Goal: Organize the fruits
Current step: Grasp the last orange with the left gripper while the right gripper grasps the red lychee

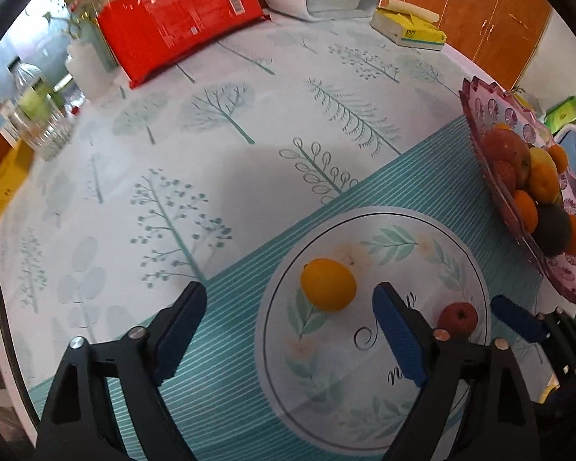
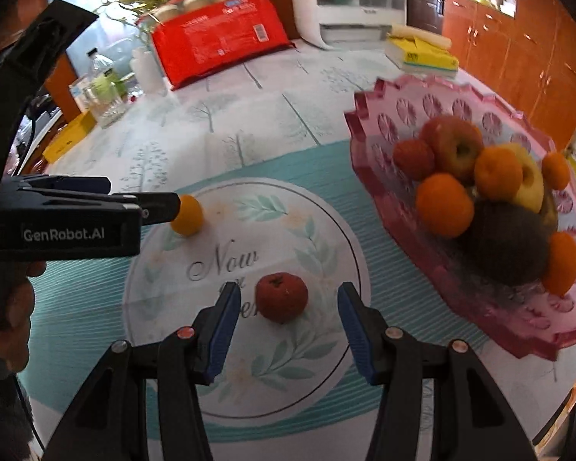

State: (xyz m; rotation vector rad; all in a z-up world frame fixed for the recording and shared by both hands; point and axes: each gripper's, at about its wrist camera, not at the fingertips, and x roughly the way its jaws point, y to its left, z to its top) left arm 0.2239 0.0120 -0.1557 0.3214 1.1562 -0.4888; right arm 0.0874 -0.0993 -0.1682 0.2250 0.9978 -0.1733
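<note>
Your right gripper (image 2: 286, 324) stands open around the red fruit (image 2: 281, 297), pads clear. Your left gripper (image 1: 290, 320), open, flanks the orange fruit (image 1: 328, 284). Both sit mid-placemat (image 2: 326, 226); the pink bowl (image 2: 368, 123) crowds the right edge.

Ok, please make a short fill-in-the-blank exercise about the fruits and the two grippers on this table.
1. The red fruit lies between the fingers of the ____ gripper.
2. The yellow-orange fruit rests on the round ____.
3. The dark avocado sits in the ____ fruit tray.
4. Both grippers are ____.

Missing words: right; placemat; pink; open
</note>
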